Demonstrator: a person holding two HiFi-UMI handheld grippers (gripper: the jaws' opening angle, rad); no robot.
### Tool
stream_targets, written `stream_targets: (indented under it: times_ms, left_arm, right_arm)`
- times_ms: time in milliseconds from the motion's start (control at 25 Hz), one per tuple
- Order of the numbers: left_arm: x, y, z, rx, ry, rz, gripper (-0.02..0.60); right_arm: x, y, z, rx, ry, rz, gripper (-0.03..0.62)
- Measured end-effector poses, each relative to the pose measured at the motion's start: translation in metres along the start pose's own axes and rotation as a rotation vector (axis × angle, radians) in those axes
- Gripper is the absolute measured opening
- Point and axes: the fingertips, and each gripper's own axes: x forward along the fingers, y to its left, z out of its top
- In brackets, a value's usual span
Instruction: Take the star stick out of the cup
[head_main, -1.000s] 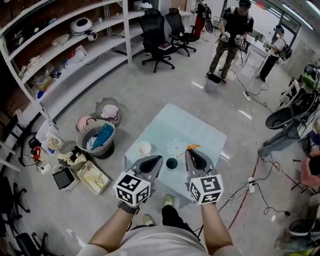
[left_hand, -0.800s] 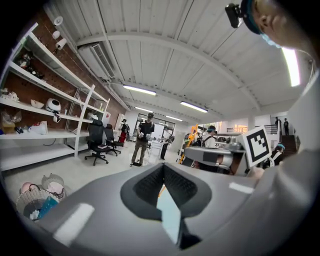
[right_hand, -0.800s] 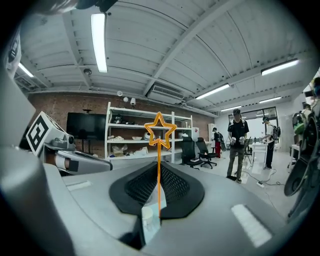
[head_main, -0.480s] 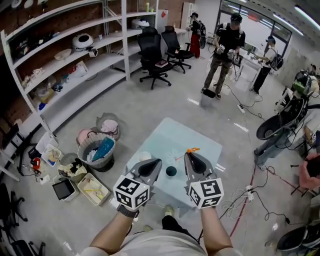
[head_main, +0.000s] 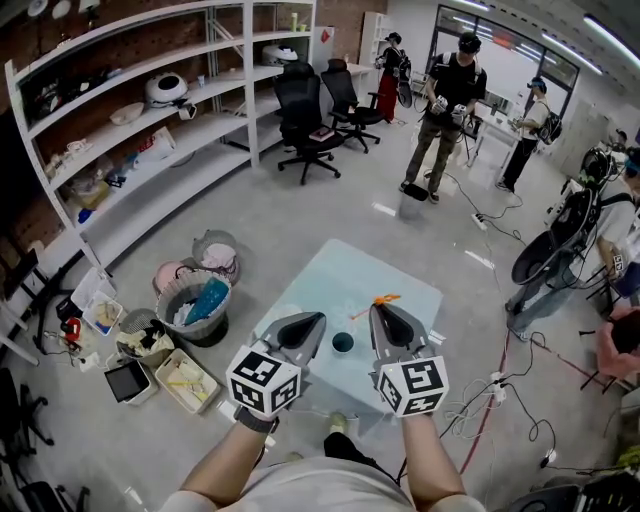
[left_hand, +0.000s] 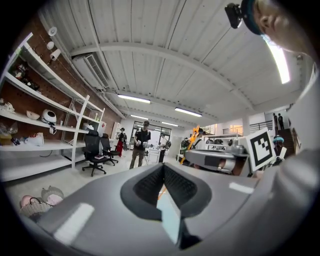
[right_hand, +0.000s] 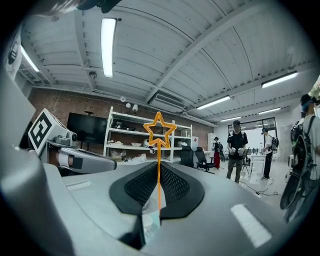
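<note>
The right gripper (right_hand: 159, 169) has its jaws clamped on the thin orange plastic stick topped with an outlined star (right_hand: 159, 159), which is clear of the small dark round cup (head_main: 343, 343) and, in the head view, points up and away just to the cup's right. The left gripper (left_hand: 163, 171) hangs just left of the cup with its jaws together and nothing between them. The cup stands upright on the pale blue square table (head_main: 405, 282), between the two grippers.

On counter (head_main: 405, 280), cup (head_main: 343, 343) sits between left tongs (head_main: 312, 320) and right tongs (head_main: 384, 309); star stick (head_main: 386, 299) in right tongs, right of cup. Bins (head_main: 192, 285) on floor left of counter, shelves (head_main: 150, 120) far left.
</note>
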Motion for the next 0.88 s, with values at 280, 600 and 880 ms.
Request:
stream_targets:
  times_ms: [280,600,880]
  left_arm:
    - [-0.001,-0.001,-0.002,0.005,0.005,-0.004,0.006]
    - [0.001,0.002,-0.006,0.008,0.011,-0.007,0.006]
    - [0.010,0.005,0.001,0.008,0.010,-0.011,0.006]
  right_arm:
    - [-0.002,0.002,0.002,0.001,-0.011,-0.003,0.026]
    - [0.001,0.003,-0.001,0.002,-0.011,-0.002,0.026]
    - [0.008,-0.003,0.005,0.000,-0.009,-0.005,0.026]
